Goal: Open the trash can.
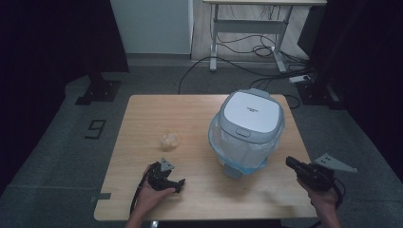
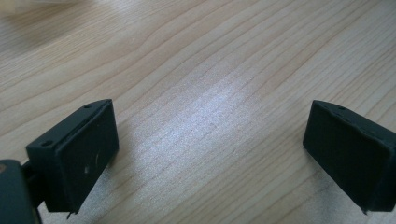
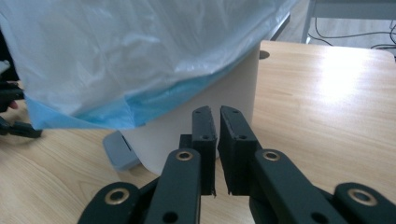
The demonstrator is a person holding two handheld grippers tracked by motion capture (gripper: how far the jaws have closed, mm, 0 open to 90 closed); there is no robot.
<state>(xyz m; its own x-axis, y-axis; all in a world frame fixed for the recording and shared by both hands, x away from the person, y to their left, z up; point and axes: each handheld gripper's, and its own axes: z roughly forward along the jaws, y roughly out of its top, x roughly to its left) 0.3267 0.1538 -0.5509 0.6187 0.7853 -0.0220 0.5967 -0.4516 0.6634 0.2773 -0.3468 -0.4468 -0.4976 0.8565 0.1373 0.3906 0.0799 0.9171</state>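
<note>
Left gripper (image 1: 178, 184) low on table (image 1: 142, 118) near front edge, jaws spread wide, bare wood between. Right gripper (image 1: 291, 163) raised off the right edge, aimed at bin (image 1: 247, 128), jaws pressed nearly together, pinching nothing. Bin upright at right-centre, lid shut, liner (image 3: 116, 60) draped over rim. Wrapper (image 1: 169, 140) just ahead of left gripper. Open tabletop left and front.

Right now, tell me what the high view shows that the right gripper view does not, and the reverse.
High view alone: the bin's grey-and-white lid, a crumpled clear wrapper on the table's left half, and the left gripper resting near the front edge.

Right gripper view alone: the right gripper up close, jaws nearly together with nothing between them.

Both: the white pedal bin, its blue-edged liner bag, grey foot pedal and wooden table.
</note>
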